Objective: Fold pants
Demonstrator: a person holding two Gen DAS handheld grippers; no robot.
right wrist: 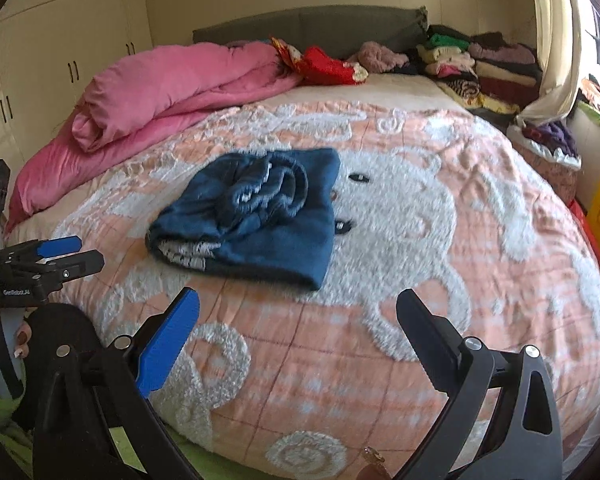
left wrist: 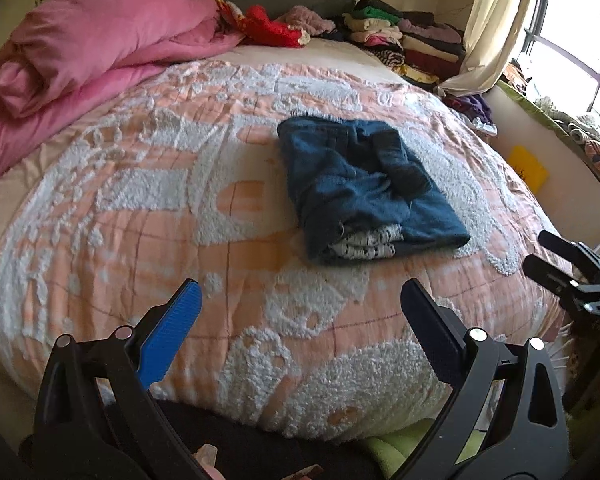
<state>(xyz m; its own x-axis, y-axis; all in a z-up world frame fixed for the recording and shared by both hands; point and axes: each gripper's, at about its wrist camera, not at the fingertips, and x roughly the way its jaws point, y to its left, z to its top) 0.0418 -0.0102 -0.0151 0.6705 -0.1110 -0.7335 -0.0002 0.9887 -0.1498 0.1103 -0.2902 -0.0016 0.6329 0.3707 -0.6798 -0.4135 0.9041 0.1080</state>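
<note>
Left gripper (left wrist: 300, 312): nearest the left wrist lens; fingers spread wide, nothing between them, held over the near edge of the bedspread.
Right gripper (right wrist: 298, 320): likewise released and empty, fingers apart, above the bedspread's near edge; in the left wrist view it shows at far right, jaws apart.
Pants (right wrist: 252, 216): blue denim, lying as a compact folded bundle on the bedspread, ahead of both finger pairs and well clear of them; right of centre for the left fingers, left of centre for the right fingers.
Lining (left wrist: 364, 244): pale patterned layer showing at the bundle's near edge, towards the fingers.
Top layer: bunched and wrinkled in the right wrist view, not flat.
Task stage (judgement): folding appears essentially done; what remains looks like tidying only.
Doing it well (judgement): if a final pass is made, press the rumpled top flat and square the near edge so the lining tucks in; approach low from the near side, pinch only the upper layer, and avoid dragging the whole bundle across the pile.
Bedspread (right wrist: 440, 320): peach with raised white tufted pattern; grippy, likely to hold the denim.
Quilt (left wrist: 100, 48): pink, heaped beyond the left fingers.
Clothes stack (left wrist: 412, 40): folded, far right, by the curtain (left wrist: 496, 20).
</note>
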